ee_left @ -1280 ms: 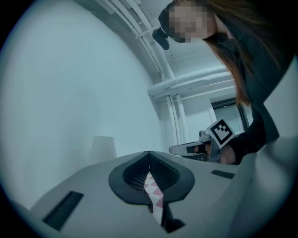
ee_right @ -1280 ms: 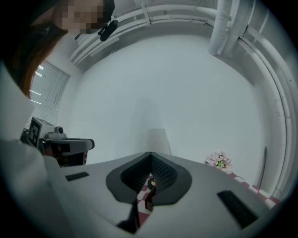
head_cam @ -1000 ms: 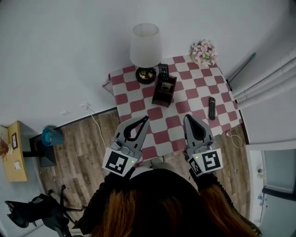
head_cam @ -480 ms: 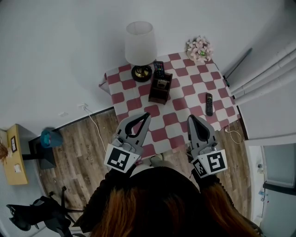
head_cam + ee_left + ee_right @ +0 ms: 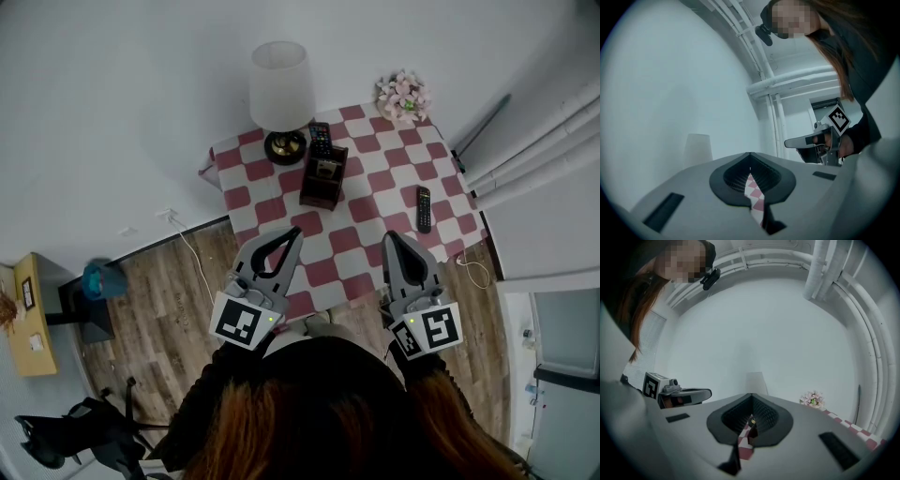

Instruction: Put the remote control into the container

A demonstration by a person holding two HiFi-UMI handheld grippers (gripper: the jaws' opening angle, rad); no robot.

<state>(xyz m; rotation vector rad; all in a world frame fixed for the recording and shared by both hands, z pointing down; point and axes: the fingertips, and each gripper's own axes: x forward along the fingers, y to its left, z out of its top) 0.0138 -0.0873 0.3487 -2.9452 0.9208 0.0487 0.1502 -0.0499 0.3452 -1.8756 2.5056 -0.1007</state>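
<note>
Left gripper (image 5: 296, 231): fingers (image 5: 693, 197) pressed together, nothing between them. Only a sliver of checked cloth shows through the gap behind the tips.
Right gripper (image 5: 388, 235): fingers (image 5: 787, 451) also pressed together, empty.
Both are held level side by side, tips over the near edge of the bench (image 5: 375, 187), not touching anything.
Remote control (image 5: 423, 208) lies flat on the bench's right side, near the right edge, well apart from both grippers and from the container (image 5: 322, 176).
The container is a dark brown box toward the far middle of the bench, open top.
A second remote (image 5: 320, 139) sits just behind the container, next to the lamp (image 5: 281, 89) base.
Flowers (image 5: 403, 94) are at the far right corner.
Wood floor (image 5: 169, 281) is to the left of the bench.
</note>
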